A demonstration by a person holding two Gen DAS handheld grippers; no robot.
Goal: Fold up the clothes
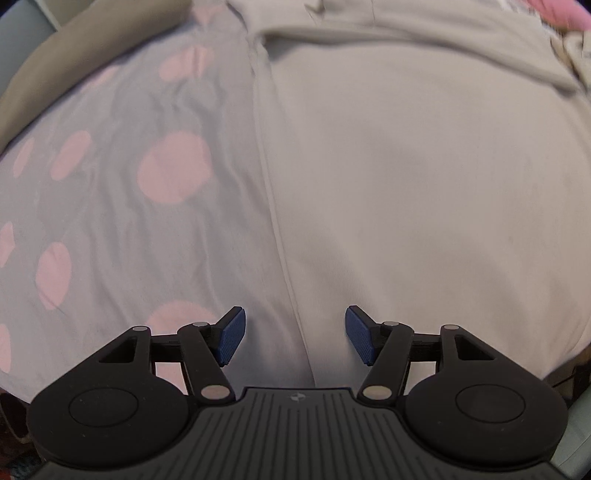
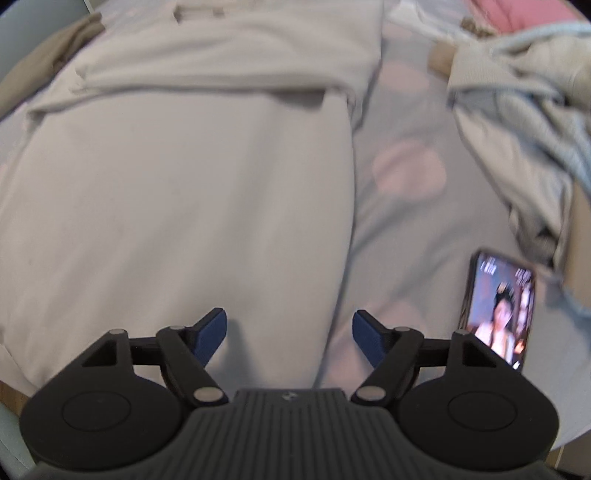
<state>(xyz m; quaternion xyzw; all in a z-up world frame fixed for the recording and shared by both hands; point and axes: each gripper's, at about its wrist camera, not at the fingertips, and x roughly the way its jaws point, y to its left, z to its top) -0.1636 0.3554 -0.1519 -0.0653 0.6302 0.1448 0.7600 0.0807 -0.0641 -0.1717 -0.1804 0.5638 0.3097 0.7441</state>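
Observation:
A pale beige garment lies flat on a grey bed sheet with pink dots, with a fold across its far part. My left gripper points down over the garment's left edge, open, blue pads apart and nothing between them. In the right wrist view the same garment fills the left side. My right gripper hovers above its right edge, open and holding nothing; one pad is over the cloth, the other over the sheet.
A phone with a lit screen lies on the sheet right of my right gripper. A heap of grey and beige clothes sits at the right. Something pink lies at the far right. A tan cloth lies at the far left.

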